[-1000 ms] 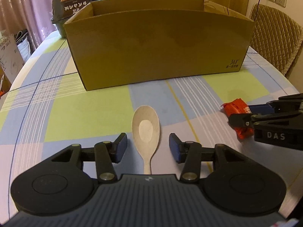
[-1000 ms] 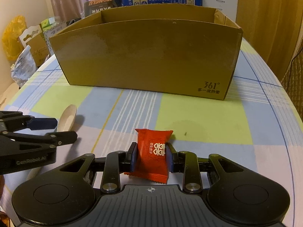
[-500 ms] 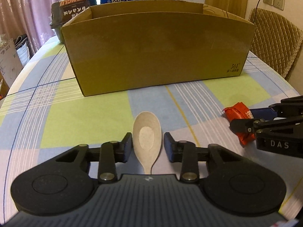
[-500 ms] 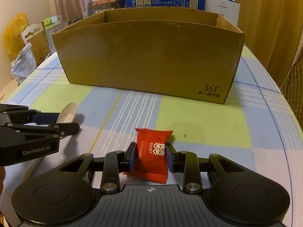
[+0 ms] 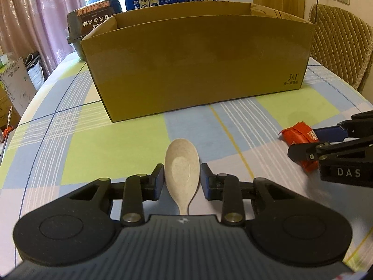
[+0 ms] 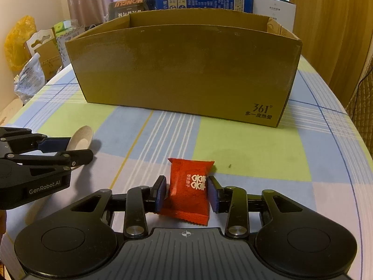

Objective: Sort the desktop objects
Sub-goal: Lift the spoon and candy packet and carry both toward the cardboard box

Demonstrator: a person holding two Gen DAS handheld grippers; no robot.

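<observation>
Left gripper [image 5: 181, 180]: fingers [image 5: 158, 182] closed against the bowl of a beige spoon [image 5: 182, 171] lying on the checked surface [image 5: 112, 149] before the cardboard box [image 5: 198, 63]; a second ago they stood well apart. Right gripper [image 6: 186, 193]: fingers pinching an orange candy packet [image 6: 188, 191], as before. Only the right wrist view shows the packet's printed face, and only the left the spoon's whole bowl.

Soft, dim daylight comes through the curtains [image 5: 35, 23] behind the cardboard box [image 5: 198, 65], whose near wall is shaded. Shadows are faint. Fisheye distortion bends edges, corners vignette black, and focus stays mostly sharp.
</observation>
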